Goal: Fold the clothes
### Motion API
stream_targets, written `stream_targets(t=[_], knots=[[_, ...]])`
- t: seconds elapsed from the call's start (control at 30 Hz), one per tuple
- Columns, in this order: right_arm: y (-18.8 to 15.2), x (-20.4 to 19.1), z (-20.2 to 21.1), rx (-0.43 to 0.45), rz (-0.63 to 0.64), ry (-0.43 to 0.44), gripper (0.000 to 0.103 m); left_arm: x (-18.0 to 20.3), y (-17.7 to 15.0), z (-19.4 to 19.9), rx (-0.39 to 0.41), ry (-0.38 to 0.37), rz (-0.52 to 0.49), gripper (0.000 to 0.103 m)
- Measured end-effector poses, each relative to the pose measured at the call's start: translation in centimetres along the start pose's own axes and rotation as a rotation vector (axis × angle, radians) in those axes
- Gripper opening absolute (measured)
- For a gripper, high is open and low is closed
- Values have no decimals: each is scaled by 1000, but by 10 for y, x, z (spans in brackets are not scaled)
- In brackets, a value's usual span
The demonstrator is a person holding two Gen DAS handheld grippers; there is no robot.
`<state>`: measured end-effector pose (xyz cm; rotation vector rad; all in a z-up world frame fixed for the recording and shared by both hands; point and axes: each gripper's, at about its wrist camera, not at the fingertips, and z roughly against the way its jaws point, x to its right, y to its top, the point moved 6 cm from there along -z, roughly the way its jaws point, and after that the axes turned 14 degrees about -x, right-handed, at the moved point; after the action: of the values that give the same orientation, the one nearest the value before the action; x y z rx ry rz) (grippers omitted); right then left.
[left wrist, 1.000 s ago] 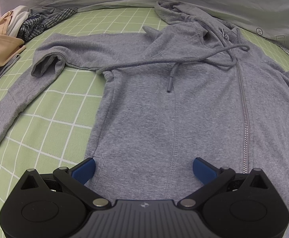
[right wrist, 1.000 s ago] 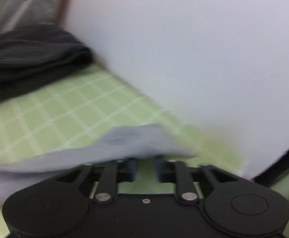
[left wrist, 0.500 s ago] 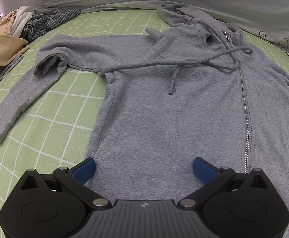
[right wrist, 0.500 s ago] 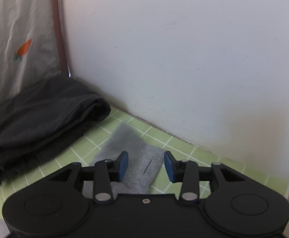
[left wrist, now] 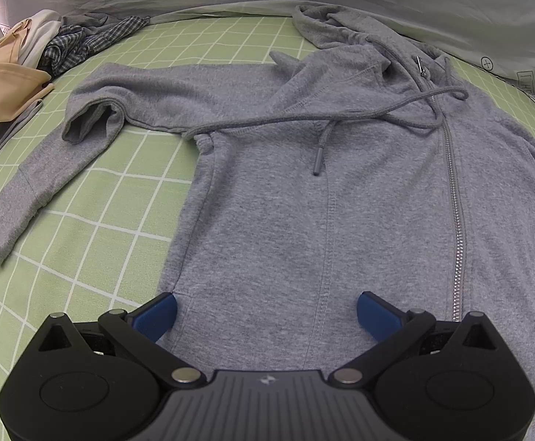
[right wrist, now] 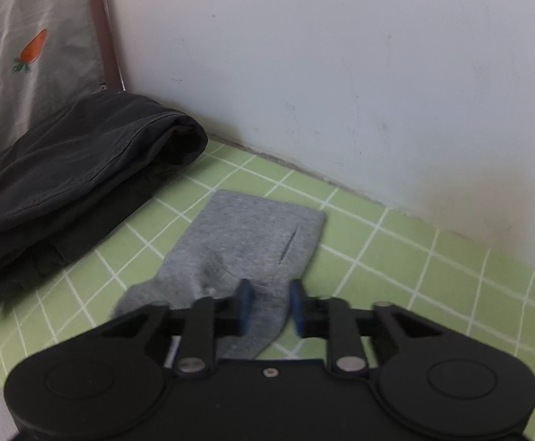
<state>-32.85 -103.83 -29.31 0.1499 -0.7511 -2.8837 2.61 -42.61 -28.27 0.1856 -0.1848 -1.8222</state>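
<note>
We see the grey hoodie (left wrist: 304, 191) lying flat and zipped on the green checked bed sheet (left wrist: 94, 228), unmoved since a second ago; its one sleeve (left wrist: 83, 139) stretches toward 9 o'clock, the hood toward 12; the left gripper (left wrist: 265, 312) hovers over the hem exactly as before, spread wide, its blue fingers (left wrist: 155, 314) pinching nothing. A heap of other clothes (left wrist: 28, 62) sits at 10 o'clock. In the right wrist view the blur of a second ago has cleared; the hoodie's other sleeve cuff (right wrist: 252, 242) now reaches from the gripper toward 12 o'clock, near the wall (right wrist: 340, 66); the right gripper (right wrist: 269, 303), wider half a second ago, is closing with the sleeve fabric between its fingers; folded dark clothes (right wrist: 72, 180) lie at 10 o'clock.
</note>
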Motion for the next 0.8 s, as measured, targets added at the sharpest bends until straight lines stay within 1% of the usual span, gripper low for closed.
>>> stream_targets(t=[0.07,0.17,0.3,0.43,0.5,0.57,0.6,0.63,0.67,0.7,0.73,0.77,0.8], knots=[[-4,10,9,25,-18,-25,8,0,0,0,1,0,0,103],[-15,28,26,73,-57,-102,7,0,0,0,2,1,1,103],[-42,43,55,119,-97,-167,7,-1,0,0,0,1,1,103],[-68,50,60,93,-88,-207,7,-1,1,0,-3,1,-1,103],[-76,56,56,65,-108,-202,8,-1,2,0,-4,1,-2,103],[-80,60,52,35,-115,-201,12,0,2,0,-4,1,-1,103],[-82,60,52,36,-112,-206,12,0,2,0,-3,1,-1,103],[-82,58,53,35,-101,-210,18,0,2,0,-2,1,0,103],[-81,56,55,33,-89,-213,29,0,1,0,-1,2,0,103],[-81,53,57,30,-77,-217,38,0,1,0,0,2,0,103],[-80,51,61,37,-72,-221,53,-1,1,0,3,1,0,103],[-79,48,66,43,-65,-212,64,-1,0,0,8,1,-1,103],[-80,42,72,50,-55,-195,70,-1,-1,0,14,-1,-4,103]])
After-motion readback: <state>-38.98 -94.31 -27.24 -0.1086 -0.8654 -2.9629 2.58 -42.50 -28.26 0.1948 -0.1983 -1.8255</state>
